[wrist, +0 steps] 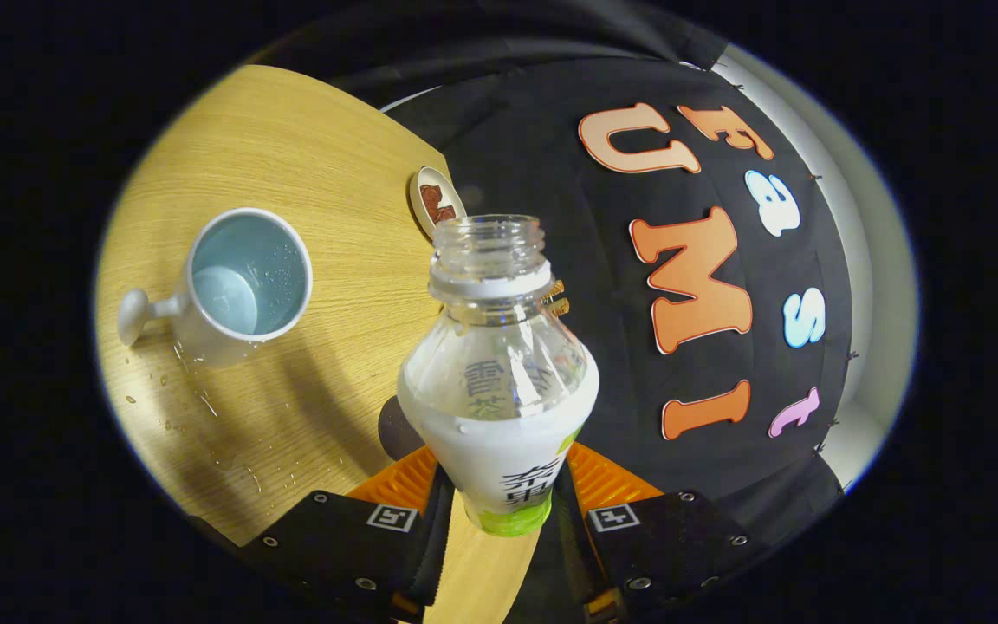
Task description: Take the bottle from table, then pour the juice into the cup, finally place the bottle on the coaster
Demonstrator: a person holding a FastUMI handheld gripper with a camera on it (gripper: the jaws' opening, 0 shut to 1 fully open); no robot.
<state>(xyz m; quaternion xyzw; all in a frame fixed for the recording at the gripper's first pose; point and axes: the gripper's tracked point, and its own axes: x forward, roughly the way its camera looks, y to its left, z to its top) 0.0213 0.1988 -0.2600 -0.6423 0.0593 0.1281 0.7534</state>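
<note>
My gripper [499,498] is shut on a clear plastic bottle [499,373] with a white and green label, held by its lower body between both fingers. The bottle has no cap and its open mouth points away from me. The whole scene is rolled, so the wooden table [308,165] slopes. A white cup [235,286] with a pale blue inside and a side handle stands on the table, ahead of the fingers and off to the bottle's left. A small round coaster [436,201] with a brown picture lies beyond the bottle's mouth, near the table's far edge.
Drops of liquid [204,403] lie on the wood around and below the cup. The table's far edge meets the black cloth wall [551,156] just past the coaster. A pale wall strip [863,260] runs beyond the cloth.
</note>
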